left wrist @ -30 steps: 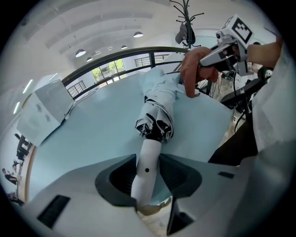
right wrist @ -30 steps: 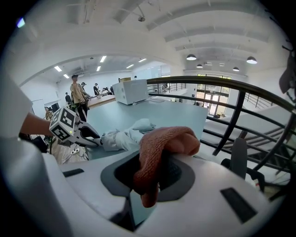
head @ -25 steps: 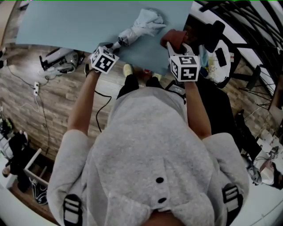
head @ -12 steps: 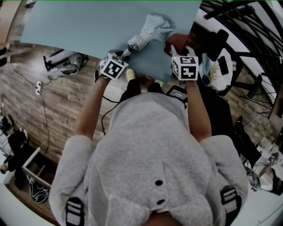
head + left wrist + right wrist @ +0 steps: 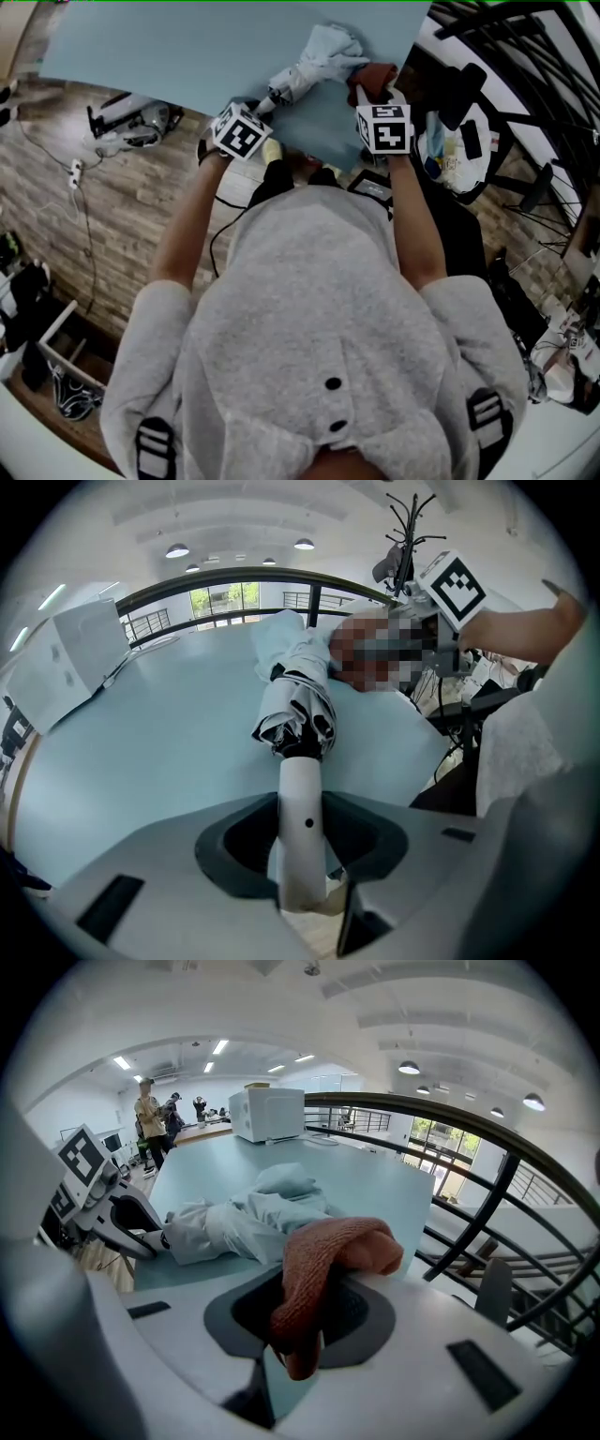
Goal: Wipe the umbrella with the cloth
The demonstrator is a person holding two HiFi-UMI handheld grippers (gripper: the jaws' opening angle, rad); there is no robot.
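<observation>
Tongs first, since they sit nearest my cameras: the left tongs point(image 5: 302, 860) are pinched on the white handle point(image 5: 302, 803) of the umbrella point(image 5: 296, 700), which runs straight up the middle of the left gripper view (the grip is low on the handle, near its butt end). The right tongs point(image 5: 298, 1340) are clamped on the cloth point(image 5: 330, 1251), a rust-coloured knitted rag that bunches above the jaws and hangs a tail down between them.

In the head view both sit in the upper middle of the frame, just past the person's grey hooded top point(image 5: 319, 319). The umbrella lies folded on the pale blue tabletop point(image 5: 187, 47), its loose pale canopy bundled toward the top centre. The cloth is just beside that bundled end, on its right. I cannot tell whether the two touch.

Farther off in the right gripper view, a white box point(image 5: 267, 1115) stands on the tabletop at upper centre. People point(image 5: 148, 1110) stand at upper left, and a dark railing point(image 5: 487, 1171) curves down the right.
</observation>
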